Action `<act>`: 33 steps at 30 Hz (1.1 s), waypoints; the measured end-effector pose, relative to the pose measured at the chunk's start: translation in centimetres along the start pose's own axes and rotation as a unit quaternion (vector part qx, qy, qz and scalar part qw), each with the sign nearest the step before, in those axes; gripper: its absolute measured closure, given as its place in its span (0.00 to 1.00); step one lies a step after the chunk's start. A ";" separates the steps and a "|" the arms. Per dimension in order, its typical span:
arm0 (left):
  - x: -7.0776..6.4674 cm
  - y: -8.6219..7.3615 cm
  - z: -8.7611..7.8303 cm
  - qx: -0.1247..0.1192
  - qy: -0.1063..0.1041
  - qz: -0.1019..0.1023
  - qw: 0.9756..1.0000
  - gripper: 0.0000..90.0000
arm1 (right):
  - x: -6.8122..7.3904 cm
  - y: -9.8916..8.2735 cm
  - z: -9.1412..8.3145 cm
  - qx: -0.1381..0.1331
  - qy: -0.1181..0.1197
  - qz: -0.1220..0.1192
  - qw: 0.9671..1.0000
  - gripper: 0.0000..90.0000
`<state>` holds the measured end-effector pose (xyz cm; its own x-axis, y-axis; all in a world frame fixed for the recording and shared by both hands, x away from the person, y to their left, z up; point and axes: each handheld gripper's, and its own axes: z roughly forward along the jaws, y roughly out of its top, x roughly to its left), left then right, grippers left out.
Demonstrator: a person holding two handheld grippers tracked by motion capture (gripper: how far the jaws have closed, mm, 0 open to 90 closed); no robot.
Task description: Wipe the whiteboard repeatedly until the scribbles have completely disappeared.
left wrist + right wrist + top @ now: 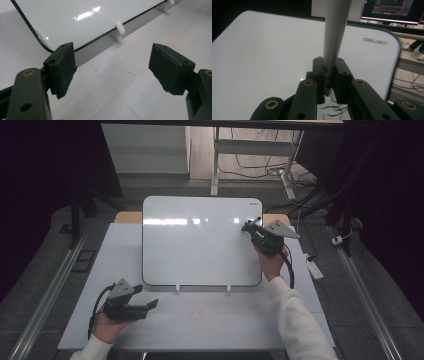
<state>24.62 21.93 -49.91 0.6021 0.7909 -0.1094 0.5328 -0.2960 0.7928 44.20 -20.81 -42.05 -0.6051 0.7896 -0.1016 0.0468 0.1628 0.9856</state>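
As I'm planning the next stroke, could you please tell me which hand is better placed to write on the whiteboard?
Right. The right claw is shut on the grey tapered marker at the glossy white rounded whiteboard. The left claw is open above the white table.

White whiteboard [200,245] with black edging, grey marker [335,32], black jaws
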 end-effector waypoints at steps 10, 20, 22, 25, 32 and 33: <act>0.0 0.0 0.0 -0.001 0.000 -0.001 1.000 0.25 | -0.6 0.2 0.0 -0.003 -0.006 0.001 1.000 0.90; 0.2 0.0 0.0 -0.001 0.000 -0.003 1.000 0.24 | -0.4 0.5 0.5 -0.003 0.006 0.003 1.000 0.90; 0.1 0.0 0.0 -0.001 0.001 -0.002 1.000 0.24 | -0.1 0.6 0.5 -0.001 0.003 -0.008 1.000 0.90; 0.1 0.0 0.0 -0.002 0.000 -0.002 1.000 0.24 | -1.1 0.9 0.4 -0.012 -0.023 0.008 1.000 0.90; 0.2 0.0 0.1 0.000 0.000 -0.002 1.000 0.24 | -0.1 0.5 0.4 0.000 -0.007 -0.014 1.000 0.90; 0.1 0.0 0.0 -0.001 0.000 -0.002 1.000 0.24 | -0.5 0.7 0.3 -0.005 -0.016 -0.008 1.000 0.90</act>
<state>24.71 22.01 -49.94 0.6001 0.7920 -0.1121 0.5344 -0.2926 0.7930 44.79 -20.91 -41.39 -0.5799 0.8055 -0.1224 0.0289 0.1704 0.9849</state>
